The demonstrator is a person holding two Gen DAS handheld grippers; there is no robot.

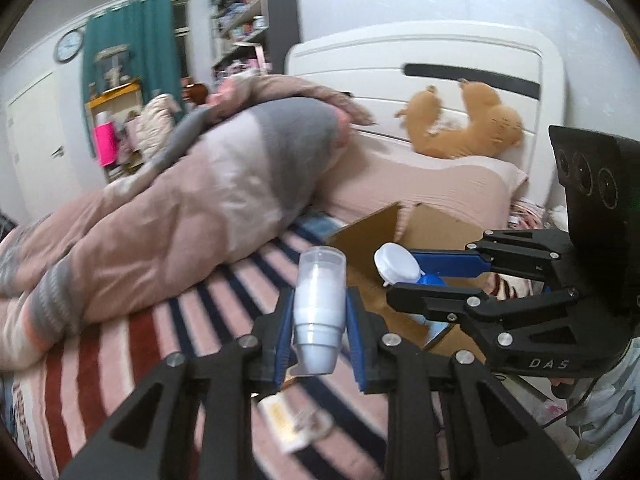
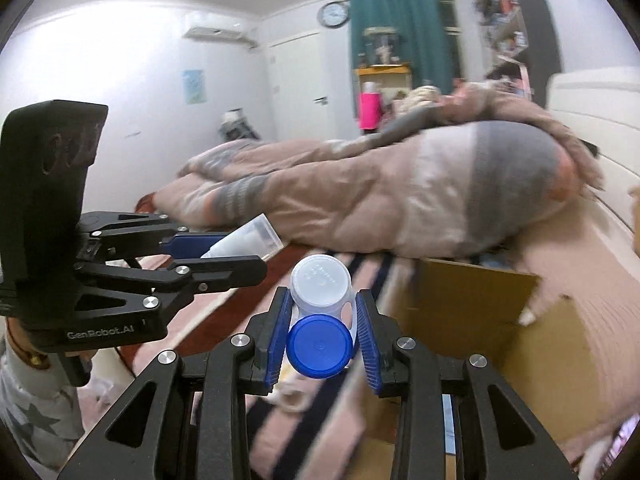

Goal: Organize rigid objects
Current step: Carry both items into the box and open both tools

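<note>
On the left, a rumpled pink and grey duvet (image 1: 168,208) lies heaped across the bed, over a sheet striped in red, pink and navy (image 1: 132,344). The left tongs (image 1: 318,326) are pinching a clear plastic tube with white contents (image 1: 320,304) between their blue pads, holding it above the striped sheet with its narrower end toward the camera. In the right wrist view the same tongs (image 2: 236,254) reach in from the left with the tube (image 2: 248,238) tilted in their grip.

Just right of them, the right tongs (image 2: 322,334) are pinching a small container with a white cap and a blue cap (image 2: 320,320), held at the near left edge of an open cardboard box (image 2: 472,304). The left wrist view shows these tongs (image 1: 404,276) coming in from the right, the white cap (image 1: 396,262) over the box (image 1: 372,236), whose flaps stand open on the bed.

Farther right, a tan plush toy (image 1: 468,124) leans against the white headboard (image 1: 440,52), above a pink pillow (image 1: 432,188).
</note>
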